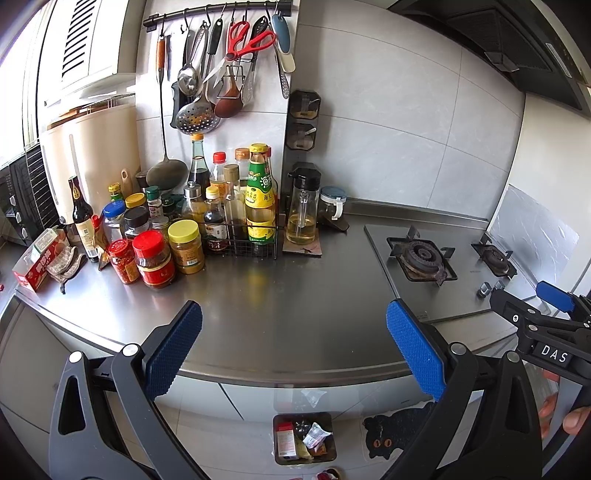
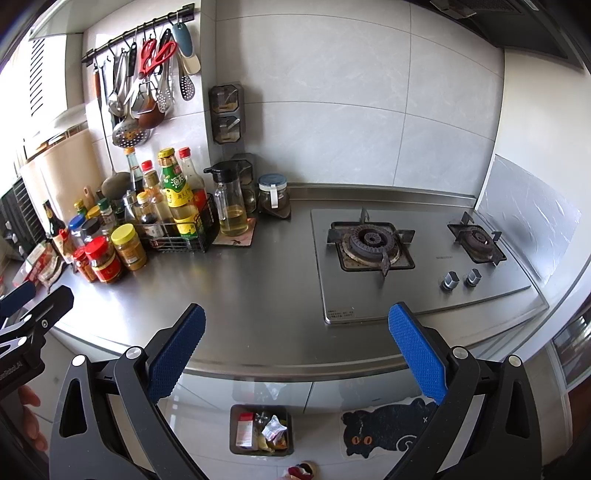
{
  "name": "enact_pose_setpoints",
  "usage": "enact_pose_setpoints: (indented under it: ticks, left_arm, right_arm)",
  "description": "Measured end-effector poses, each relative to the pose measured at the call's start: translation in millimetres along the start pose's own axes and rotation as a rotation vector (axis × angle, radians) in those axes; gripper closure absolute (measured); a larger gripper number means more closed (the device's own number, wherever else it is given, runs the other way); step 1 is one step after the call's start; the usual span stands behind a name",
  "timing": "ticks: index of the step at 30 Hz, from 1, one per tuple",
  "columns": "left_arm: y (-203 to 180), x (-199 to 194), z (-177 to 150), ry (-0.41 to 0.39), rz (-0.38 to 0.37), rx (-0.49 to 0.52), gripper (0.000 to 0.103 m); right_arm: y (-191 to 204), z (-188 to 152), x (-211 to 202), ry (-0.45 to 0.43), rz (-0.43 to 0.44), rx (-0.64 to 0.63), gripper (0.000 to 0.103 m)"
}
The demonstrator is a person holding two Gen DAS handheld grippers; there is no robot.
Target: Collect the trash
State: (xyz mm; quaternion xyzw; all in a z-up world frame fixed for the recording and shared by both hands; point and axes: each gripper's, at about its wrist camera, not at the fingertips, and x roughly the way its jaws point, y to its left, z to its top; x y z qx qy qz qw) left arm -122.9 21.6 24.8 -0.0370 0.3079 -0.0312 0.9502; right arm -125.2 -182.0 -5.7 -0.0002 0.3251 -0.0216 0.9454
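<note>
Both your claws, left and right, are released and carry nothing; the bin sits on the floor below the tabletop, nearer the left one.

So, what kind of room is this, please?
Most likely a home kitchen: a gas stove set into a steel counter, utensils hanging on a wall rail, and a trash bin on the floor.
</note>
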Motion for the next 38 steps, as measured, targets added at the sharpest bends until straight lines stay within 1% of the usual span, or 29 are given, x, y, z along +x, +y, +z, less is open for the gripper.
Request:
enact_pose_setpoints:
  ticks: [9,13,16,19,21,23,26,28,32,34,38]
  left_arm:
    - [4,6,-1,0.016,0.010,-0.010,0.008]
    - [7,7,0,0.022,-0.007,-0.035,0.008]
    - [5,6,-1,-0.001,0.027,-0.016,0.008]
    - [6,6,1,0.002,0.009,-0.025,0.008]
    - [6,8,1,0.006,0.014,-0.030,0.008]
    - [7,8,1,-0.004,0.020,-0.028,0.008]
    - [8,6,2,-0.024,0.007,-0.029,0.008]
    - [9,6,3,-0.023,-0.009,-0.031,0.008]
    - [9,7,4,-0.016,-0.010,-0.036,0.008]
    - [10,11,5,0.013,0.002,-0.045,0.008]
    - [8,12,4,0.016,0.040,-0.026,0.008]
  right_arm:
    - [3,0,2,0.006,0.000,-0.006,0.003]
    - [4,0,3,0.008,0.000,-0.005,0.003]
    - [4,0,6,0.015,0.007,-0.004,0.003]
    - [5,0,10,0.023,0.009,-0.001,0.003]
    - [7,0,12,0.026,0.011,-0.001,0.003]
    - [8,0,13,0.028,0.013,-0.001,0.003]
    - [9,0,15,0.032,0.013,-0.001,0.003]
    - [9,0,15,0.032,0.013,-0.001,0.003]
    - [9,0,16,0.031,0.014,-0.001,0.003]
    - [9,0,17,0.032,0.013,-0.002,0.003]
    - [10,0,18,0.036,0.014,-0.006,0.003]
